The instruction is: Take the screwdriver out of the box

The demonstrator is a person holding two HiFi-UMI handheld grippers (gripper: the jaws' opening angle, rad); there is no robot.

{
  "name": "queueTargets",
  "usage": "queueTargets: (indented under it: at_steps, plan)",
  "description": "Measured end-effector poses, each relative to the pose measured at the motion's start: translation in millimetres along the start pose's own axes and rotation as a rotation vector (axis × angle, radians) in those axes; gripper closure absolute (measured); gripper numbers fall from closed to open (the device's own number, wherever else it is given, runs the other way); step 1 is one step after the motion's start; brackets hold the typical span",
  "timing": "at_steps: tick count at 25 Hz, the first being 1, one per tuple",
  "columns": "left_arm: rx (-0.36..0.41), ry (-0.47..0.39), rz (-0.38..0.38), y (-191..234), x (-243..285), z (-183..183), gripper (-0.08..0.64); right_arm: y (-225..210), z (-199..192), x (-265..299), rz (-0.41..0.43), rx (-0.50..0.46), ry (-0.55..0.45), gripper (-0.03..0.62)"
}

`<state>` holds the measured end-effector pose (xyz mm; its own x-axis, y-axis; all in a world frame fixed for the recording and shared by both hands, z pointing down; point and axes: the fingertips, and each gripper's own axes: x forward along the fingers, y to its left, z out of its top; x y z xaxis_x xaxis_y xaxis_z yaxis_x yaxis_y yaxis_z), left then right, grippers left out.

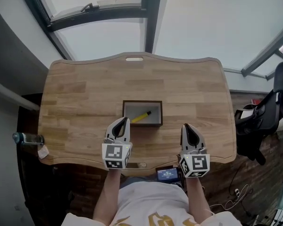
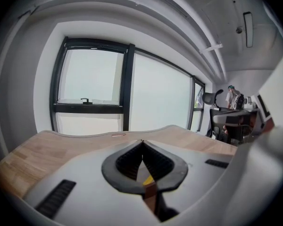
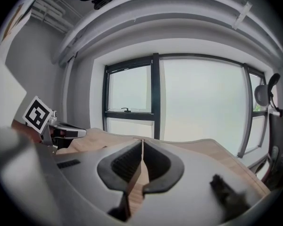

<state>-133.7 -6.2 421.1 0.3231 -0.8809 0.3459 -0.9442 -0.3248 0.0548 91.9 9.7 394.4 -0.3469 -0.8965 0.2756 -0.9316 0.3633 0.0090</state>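
A small dark-rimmed box (image 1: 142, 104) with a pale floor sits on the wooden table (image 1: 85, 93), near its front middle. Inside it lies a screwdriver (image 1: 141, 117) with a yellow handle and a black tip, set aslant. My left gripper (image 1: 125, 120) is shut and empty, its tips just at the box's near left corner. My right gripper (image 1: 185, 127) is also shut and empty, a hand's width right of the box. In the left gripper view a sliver of yellow (image 2: 148, 179) shows through the closed jaws (image 2: 142, 142). The right gripper view looks past closed jaws (image 3: 142, 141) over bare table.
The table's front edge runs just behind both grippers. A water bottle (image 1: 26, 138) stands off the table's left front corner. A dark office chair (image 1: 264, 119) sits at the right. Large windows lie beyond the table's far edge. A small device with a screen (image 1: 168, 174) sits below the front edge.
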Motion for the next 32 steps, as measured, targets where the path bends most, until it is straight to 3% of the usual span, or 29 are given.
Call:
queueTargets:
  at_steps: [13, 20, 26, 32]
  plan:
    - [-0.016, -0.004, 0.008, 13.2, 22.1, 5.7, 0.546, 0.2, -4.5, 34.1, 0.051, 0.023, 0.008, 0.558]
    - [-0.156, 0.055, -0.058, 16.5, 34.2, -4.1, 0.546, 1.5, -9.8, 51.4, 0.081, 0.036, 0.029, 0.558]
    - [-0.103, 0.076, -0.041, 21.6, 44.1, -7.9, 0.546, 2.9, -18.0, 66.4, 0.101, 0.040, 0.053, 0.558]
    - [-0.045, 0.131, -0.094, 16.5, 62.9, -14.9, 0.546, 1.5, -26.5, 79.7, 0.113, 0.042, 0.076, 0.558]
